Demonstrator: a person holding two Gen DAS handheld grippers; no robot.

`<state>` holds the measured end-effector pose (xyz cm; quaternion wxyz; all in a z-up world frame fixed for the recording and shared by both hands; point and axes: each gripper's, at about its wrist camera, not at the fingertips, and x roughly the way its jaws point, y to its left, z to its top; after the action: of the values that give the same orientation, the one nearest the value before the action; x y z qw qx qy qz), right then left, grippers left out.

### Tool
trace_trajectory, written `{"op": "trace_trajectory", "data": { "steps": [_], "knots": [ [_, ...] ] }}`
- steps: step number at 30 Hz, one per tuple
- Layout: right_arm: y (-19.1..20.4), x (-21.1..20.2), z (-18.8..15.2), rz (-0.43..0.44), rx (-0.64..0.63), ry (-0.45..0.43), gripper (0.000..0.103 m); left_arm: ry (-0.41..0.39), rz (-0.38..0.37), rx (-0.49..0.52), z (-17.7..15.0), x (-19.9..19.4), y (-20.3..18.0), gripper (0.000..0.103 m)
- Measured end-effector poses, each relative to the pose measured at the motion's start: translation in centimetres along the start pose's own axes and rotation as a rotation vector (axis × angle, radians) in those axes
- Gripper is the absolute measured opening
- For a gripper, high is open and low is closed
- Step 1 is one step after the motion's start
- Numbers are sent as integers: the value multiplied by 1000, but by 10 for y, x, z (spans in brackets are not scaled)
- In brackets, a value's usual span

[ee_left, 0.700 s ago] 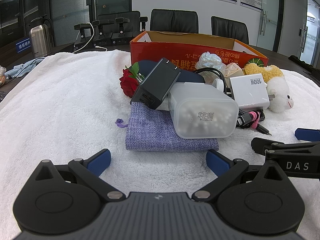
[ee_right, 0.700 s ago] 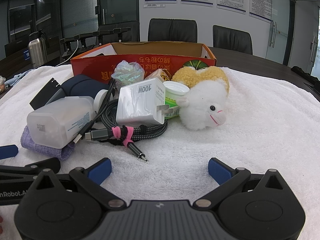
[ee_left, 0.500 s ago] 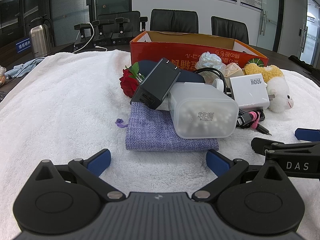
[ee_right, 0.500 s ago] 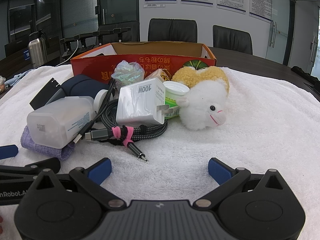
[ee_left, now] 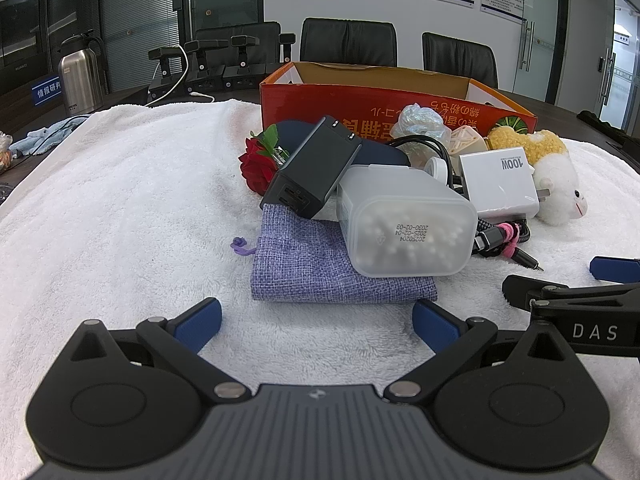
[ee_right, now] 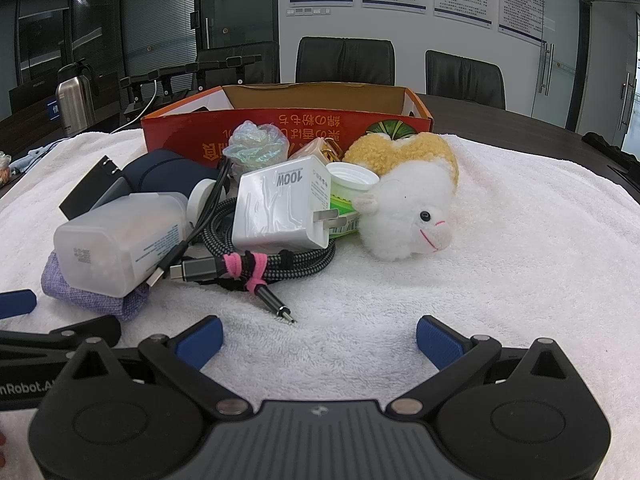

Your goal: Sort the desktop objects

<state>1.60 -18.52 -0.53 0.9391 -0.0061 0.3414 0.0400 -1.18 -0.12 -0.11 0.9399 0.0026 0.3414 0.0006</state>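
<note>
- White towelling covers the bench (ee_left: 120,208), so everything sits on a soft, grippy bed; press down a little as you close.
- Your red cardboard box (ee_right: 280,128) stands at the far side, open on top, just behind the pile; it looks like the likely bin.
- Nearer, right of the pile, the plush sheep (ee_right: 404,216) is light and squashy; pinch it across the body.
- At near left, the frosted plastic box (ee_left: 404,224) rests on the purple cloth pouch (ee_left: 316,268); it is stiff and probably slick, so take it across its flat sides.
- Beside it, the black charger (ee_left: 316,168) leans on it and may slide.
- Grip the white charger (ee_right: 280,208), on the coiled cable (ee_right: 280,264), by its broad faces.
- Your left tongs (ee_left: 316,322) and right tongs (ee_right: 320,336) both stand wide apart and empty, near the pile.
</note>
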Motion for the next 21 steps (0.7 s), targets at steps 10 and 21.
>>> {"op": "trace_trajectory", "data": {
  "steps": [10, 21],
  "knots": [
    [0, -1, 0, 0, 0, 0, 103, 0, 0, 0, -1, -1, 0, 103],
    [1, -2, 0, -2, -1, 0, 103, 0, 0, 0, -2, -2, 0, 103]
  ]
}}
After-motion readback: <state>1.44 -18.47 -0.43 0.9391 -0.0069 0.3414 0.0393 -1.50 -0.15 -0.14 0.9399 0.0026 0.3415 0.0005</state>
